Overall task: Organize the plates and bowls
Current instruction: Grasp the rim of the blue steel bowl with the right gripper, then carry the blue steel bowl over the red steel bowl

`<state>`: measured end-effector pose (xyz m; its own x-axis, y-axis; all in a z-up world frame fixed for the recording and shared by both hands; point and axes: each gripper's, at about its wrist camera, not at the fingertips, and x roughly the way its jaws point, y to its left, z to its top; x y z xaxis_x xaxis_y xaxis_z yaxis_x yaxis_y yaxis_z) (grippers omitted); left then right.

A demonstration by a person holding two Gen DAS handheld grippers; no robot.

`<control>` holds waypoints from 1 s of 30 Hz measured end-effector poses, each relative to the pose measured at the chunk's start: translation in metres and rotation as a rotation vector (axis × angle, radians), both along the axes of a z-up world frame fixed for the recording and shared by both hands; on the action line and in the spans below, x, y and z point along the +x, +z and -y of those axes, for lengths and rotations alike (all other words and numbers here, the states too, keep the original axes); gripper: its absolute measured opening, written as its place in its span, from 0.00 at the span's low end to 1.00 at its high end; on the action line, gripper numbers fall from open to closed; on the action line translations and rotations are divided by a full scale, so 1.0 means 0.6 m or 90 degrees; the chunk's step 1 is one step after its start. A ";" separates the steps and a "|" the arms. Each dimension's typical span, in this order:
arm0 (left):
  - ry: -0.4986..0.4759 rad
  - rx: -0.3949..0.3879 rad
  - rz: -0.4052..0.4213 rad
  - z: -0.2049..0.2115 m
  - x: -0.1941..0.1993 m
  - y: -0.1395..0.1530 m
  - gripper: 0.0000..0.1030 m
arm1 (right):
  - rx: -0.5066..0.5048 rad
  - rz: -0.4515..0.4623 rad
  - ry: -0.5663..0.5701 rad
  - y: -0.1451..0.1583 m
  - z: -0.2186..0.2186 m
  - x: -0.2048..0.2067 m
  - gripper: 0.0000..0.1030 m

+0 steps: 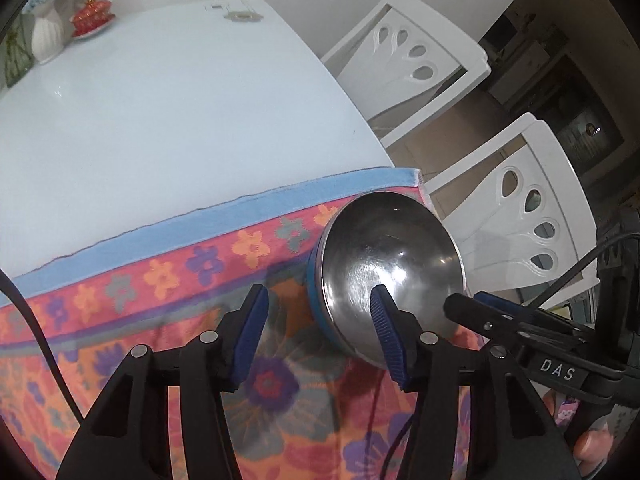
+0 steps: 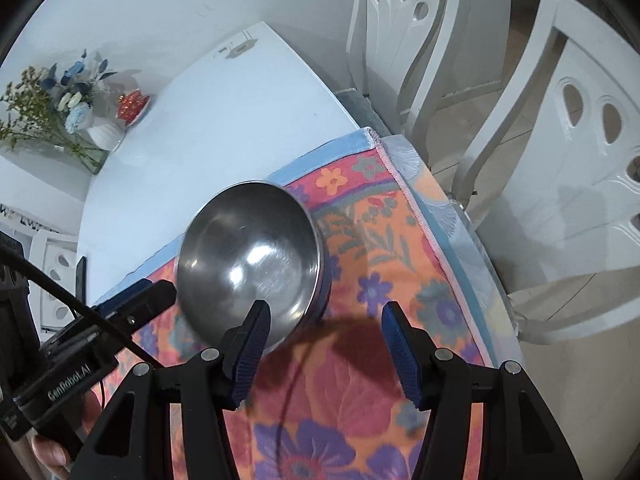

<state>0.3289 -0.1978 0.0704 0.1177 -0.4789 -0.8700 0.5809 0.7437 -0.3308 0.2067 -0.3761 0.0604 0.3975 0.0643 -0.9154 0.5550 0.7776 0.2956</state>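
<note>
I see the white worktop filling most of the left wrist view, with two white chairs standing along its far side. A flowered cloth with a blue border covers the near end of the worktop and hangs over the edge. On that cloth, near its corner, sits the steel bowl with a blue outer band, tilted so its hollow faces my cameras. My left tongs are spread open, one blue pad in front of the bowl's inside, the other over the cloth; I cannot tell whether either touches. My right tongs are open too, one pad overlapping the bowl's near rim. At the far end stand a white vase of flowers and a small red lidded dish.
</note>
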 end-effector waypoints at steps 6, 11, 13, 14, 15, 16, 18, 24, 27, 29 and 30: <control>-0.009 -0.002 -0.021 0.023 0.010 -0.030 0.38 | -0.004 -0.010 0.008 -0.029 0.004 0.021 0.53; -0.020 0.000 -0.039 0.038 0.012 -0.051 0.21 | -0.009 -0.017 0.009 -0.047 0.005 0.030 0.36; -0.023 0.000 -0.043 0.039 0.012 -0.054 0.17 | -0.009 -0.015 0.002 -0.052 0.008 0.032 0.25; -0.023 -0.001 -0.044 0.039 0.012 -0.056 0.17 | -0.006 -0.015 0.001 -0.054 0.008 0.033 0.22; -0.023 0.000 -0.044 0.039 0.011 -0.056 0.17 | -0.002 -0.014 0.001 -0.056 0.008 0.033 0.18; -0.024 0.001 -0.044 0.039 0.010 -0.056 0.16 | 0.001 -0.013 0.003 -0.057 0.006 0.035 0.16; -0.024 0.004 -0.041 0.038 0.007 -0.054 0.16 | -0.006 -0.018 0.008 -0.055 -0.001 0.039 0.14; -0.019 0.008 -0.024 0.023 -0.012 -0.026 0.16 | -0.016 -0.015 0.020 -0.034 -0.020 0.028 0.14; -0.014 0.006 -0.011 0.010 -0.028 0.000 0.16 | -0.016 -0.012 0.026 -0.015 -0.032 0.020 0.14; -0.011 0.005 0.004 -0.001 -0.041 0.022 0.16 | -0.017 -0.006 0.032 0.003 -0.043 0.011 0.14; -0.009 0.004 0.012 -0.007 -0.049 0.035 0.16 | -0.020 -0.001 0.037 0.014 -0.050 0.004 0.14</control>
<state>0.2995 -0.1938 0.0913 0.1273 -0.4747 -0.8709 0.5976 0.7375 -0.3146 0.2093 -0.3462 0.0688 0.3920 0.0589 -0.9181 0.5096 0.8169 0.2701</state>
